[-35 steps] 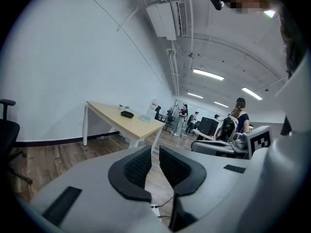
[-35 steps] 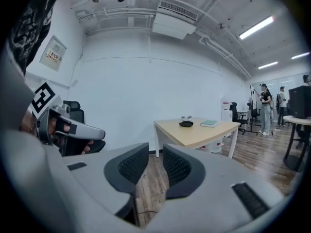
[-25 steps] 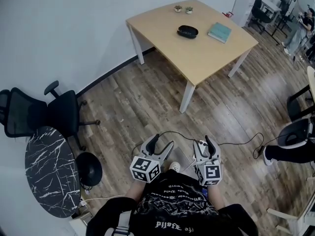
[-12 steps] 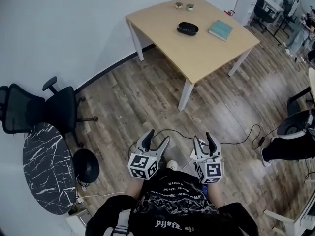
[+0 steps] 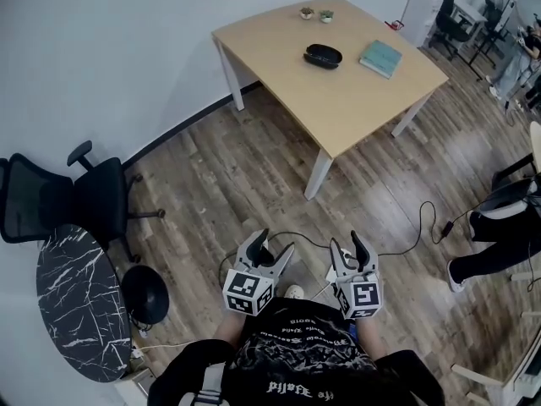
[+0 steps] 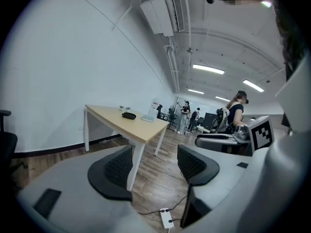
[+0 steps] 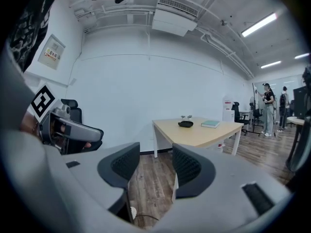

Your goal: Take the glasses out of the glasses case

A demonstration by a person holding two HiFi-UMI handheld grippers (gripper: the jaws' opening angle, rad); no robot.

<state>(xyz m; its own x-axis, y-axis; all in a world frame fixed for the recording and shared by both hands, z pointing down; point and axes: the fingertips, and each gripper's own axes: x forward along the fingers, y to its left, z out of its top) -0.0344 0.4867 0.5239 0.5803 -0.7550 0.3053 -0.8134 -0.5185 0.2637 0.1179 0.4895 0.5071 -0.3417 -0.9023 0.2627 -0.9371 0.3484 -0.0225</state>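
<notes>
From the head view, the glasses case (image 5: 322, 55) lies on the light wooden table (image 5: 338, 100) across the room, well apart from both grippers. A teal book (image 5: 378, 57) lies near it, and two small pots (image 5: 315, 13) stand at the far edge. The left gripper (image 5: 275, 245) and right gripper (image 5: 347, 244) are held close to the person's torso, above the wood-plank floor (image 5: 254, 167). An office chair (image 5: 76, 197) and a round marble-pattern table (image 5: 76, 303) stand at the left by the white wall.

Left gripper view: the jaws stand partly apart with nothing between them. Only floor and a table leg show through the gap. The case (image 6: 129, 115) appears small on the tabletop.

Right gripper view: the jaws are likewise apart and empty. The case (image 7: 185, 124) and book (image 7: 210, 124) lie beyond.

Handling, as a judgement:
- **Case:** It looks like a hard, smooth, light shell that appears closed and will likely slide on the tabletop. Pin the lower half with one gripper and lift the lid at its front seam with the other.
- **Glasses:** They are not visible and are presumably fragile. Grip them at the bridge or a temple, never the lenses.
- **Progress:** The task is not yet begun.
</notes>
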